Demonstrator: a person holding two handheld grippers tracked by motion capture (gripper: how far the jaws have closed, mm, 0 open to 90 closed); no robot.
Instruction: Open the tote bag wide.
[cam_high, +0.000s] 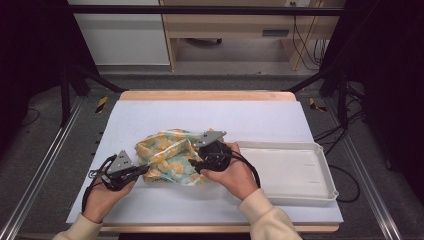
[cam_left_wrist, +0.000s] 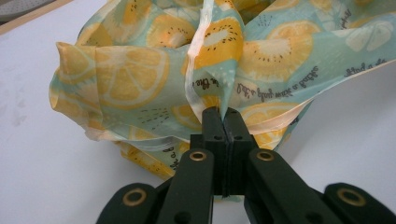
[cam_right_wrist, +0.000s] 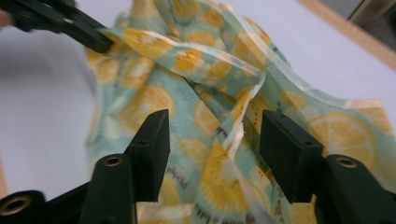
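a crumpled teal cloth printed with yellow lemon and kiwi slices (cam_high: 170, 156) lies bunched near the middle of the white table cover (cam_high: 250, 120), just left of a shallow white plastic tray (cam_high: 327, 172). the left gripper (cam_left_wrist: 224, 119) has its black jaws pressed together on a pale hemmed edge of the cloth. the right gripper (cam_right_wrist: 212, 140) hangs over the folds with its jaws apart, cloth showing between them but not pinched.

Cloth (cam_high: 170, 156): pale teal, printed with yellow-orange citrus slices, cream hem. Tray (cam_high: 320, 191) just beside the cloth was off-white. Table cover (cam_high: 150, 112) under the cloth was white.
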